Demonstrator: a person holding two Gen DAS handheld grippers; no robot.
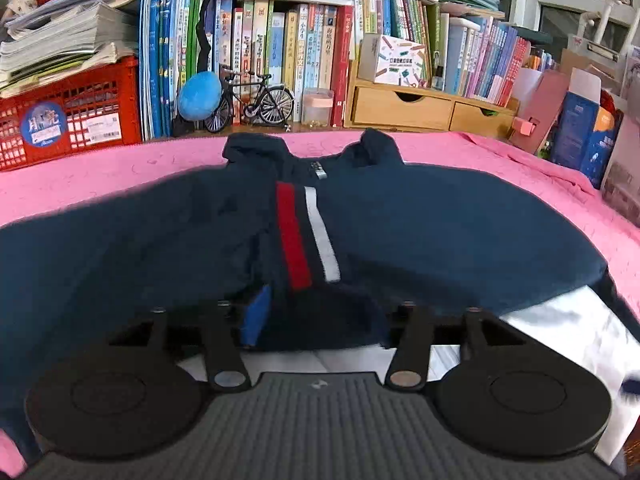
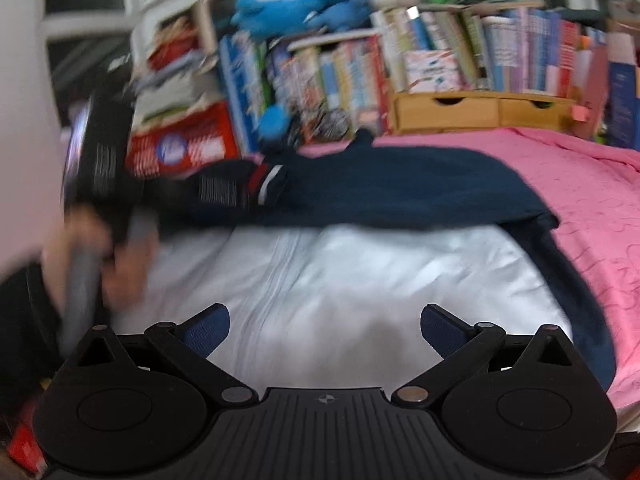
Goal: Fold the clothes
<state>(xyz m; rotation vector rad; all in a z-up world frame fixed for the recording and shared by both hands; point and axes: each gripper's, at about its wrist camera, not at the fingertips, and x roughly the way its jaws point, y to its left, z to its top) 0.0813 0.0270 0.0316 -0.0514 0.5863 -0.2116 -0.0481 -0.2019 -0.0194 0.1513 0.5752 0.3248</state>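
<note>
Jacket (image 1: 400, 220) flat on bedspread (image 1: 500, 152) — bookshelf (image 1: 304, 40) behind, crate (image 1: 68, 116) apparently left of books.

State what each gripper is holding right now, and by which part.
Right gripper: nothing, jaws open above the white lining. Left gripper: a navy jacket fold sits between its jaws; a grip cannot be told.

One navy jacket (image 1: 420, 232), one pink cover (image 1: 500, 156), one red crate (image 1: 68, 120), one model bicycle (image 1: 252, 100) — two wooden drawers (image 1: 432, 110).
</note>
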